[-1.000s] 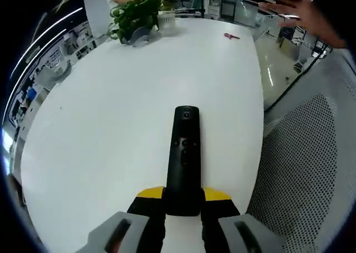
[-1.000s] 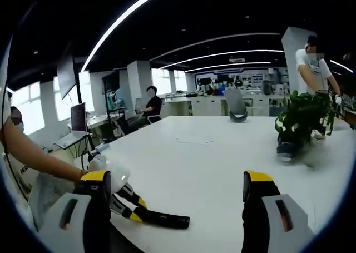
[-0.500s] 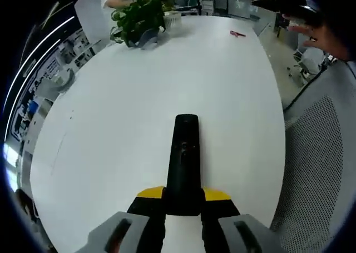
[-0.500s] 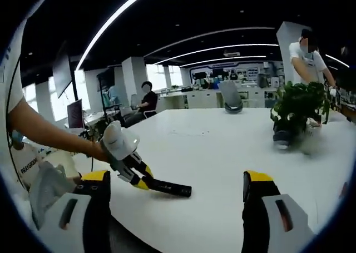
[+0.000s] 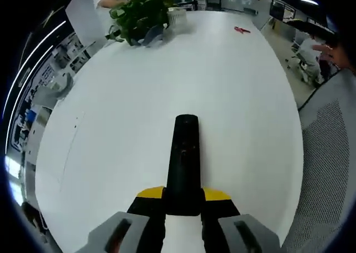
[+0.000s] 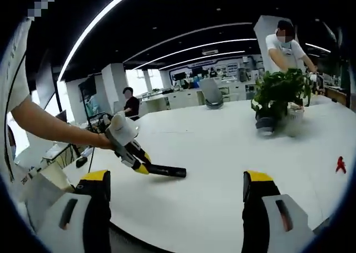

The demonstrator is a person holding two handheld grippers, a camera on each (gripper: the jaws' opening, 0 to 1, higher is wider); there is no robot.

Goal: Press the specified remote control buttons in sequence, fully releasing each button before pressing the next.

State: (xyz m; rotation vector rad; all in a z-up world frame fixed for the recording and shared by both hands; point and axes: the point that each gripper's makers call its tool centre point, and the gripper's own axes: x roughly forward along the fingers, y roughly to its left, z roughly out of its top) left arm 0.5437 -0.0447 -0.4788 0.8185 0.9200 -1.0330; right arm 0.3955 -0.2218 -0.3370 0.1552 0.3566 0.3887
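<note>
A long black remote control point(image 5: 183, 164) with small buttons on its face points away from me over the white table point(image 5: 139, 97). My left gripper point(image 5: 183, 200) is shut on the remote's near end, yellow pads on both sides. In the right gripper view the remote point(image 6: 165, 171) hangs above the table point(image 6: 222, 169), held by the left gripper point(image 6: 133, 155) in a person's hand. My right gripper point(image 6: 177, 194) stands open, far from the remote, with nothing between its yellow-tipped fingers.
A potted green plant point(image 5: 142, 14) stands at the table's far end, also seen as plant point(image 6: 278, 94). A small red object point(image 5: 242, 29) lies near the far edge, red object point(image 6: 340, 164). A mesh chair point(image 5: 331, 169) is on the right. People stand behind.
Both cameras have shifted. The held remote has risen above the table in the right gripper view, and the right gripper has swung so the red object comes into sight. Grips are unchanged.
</note>
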